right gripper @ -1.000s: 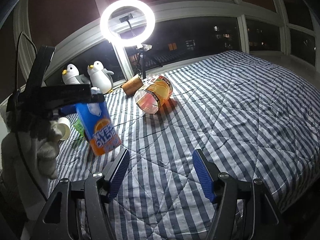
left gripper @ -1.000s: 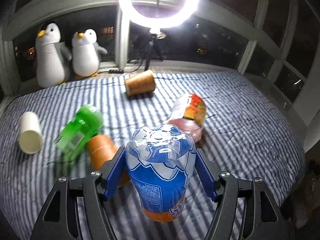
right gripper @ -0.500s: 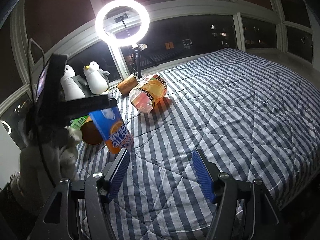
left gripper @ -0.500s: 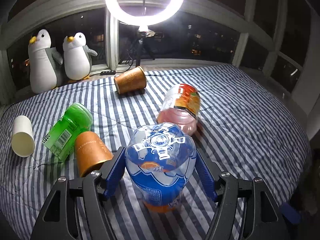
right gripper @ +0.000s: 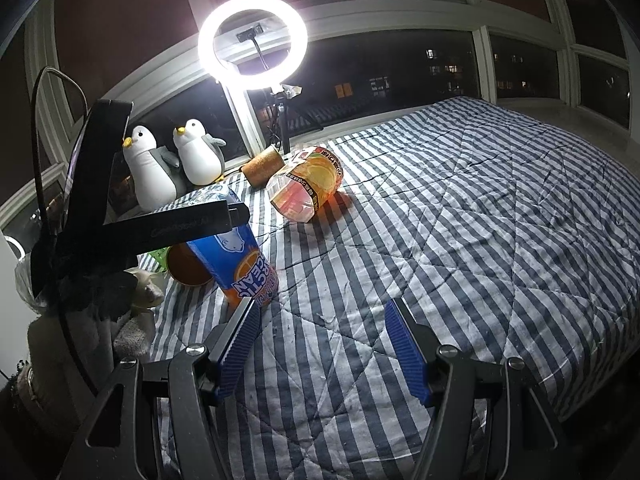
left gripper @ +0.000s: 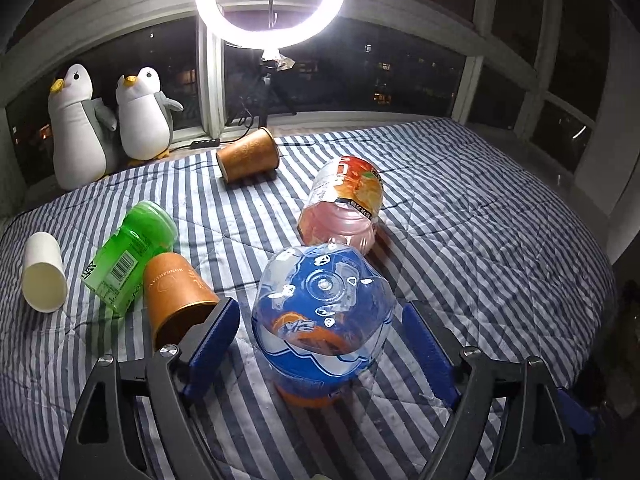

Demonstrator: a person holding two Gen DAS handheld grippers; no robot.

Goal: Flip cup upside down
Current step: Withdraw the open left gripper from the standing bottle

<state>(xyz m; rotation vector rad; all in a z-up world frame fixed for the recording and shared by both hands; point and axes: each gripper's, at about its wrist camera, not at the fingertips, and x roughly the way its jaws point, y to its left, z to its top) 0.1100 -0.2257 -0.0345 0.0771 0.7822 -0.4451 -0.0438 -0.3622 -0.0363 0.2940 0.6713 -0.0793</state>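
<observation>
A blue and orange plastic cup stands upside down on the striped bed, its clear base up. My left gripper is open around it, with gaps between the blue pads and the cup. The same cup shows in the right wrist view under the left gripper's black frame. My right gripper is open and empty above the bed, to the cup's right.
A copper cup and a green cup lie just left of the blue one. A white cup lies far left. A pink-orange cup and another copper cup lie further back. Two penguin toys and a ring light stand by the window.
The left gripper lowered the blue cup onto the bed upside down and its jaws have opened off it. The right gripper stayed open, almost still.
</observation>
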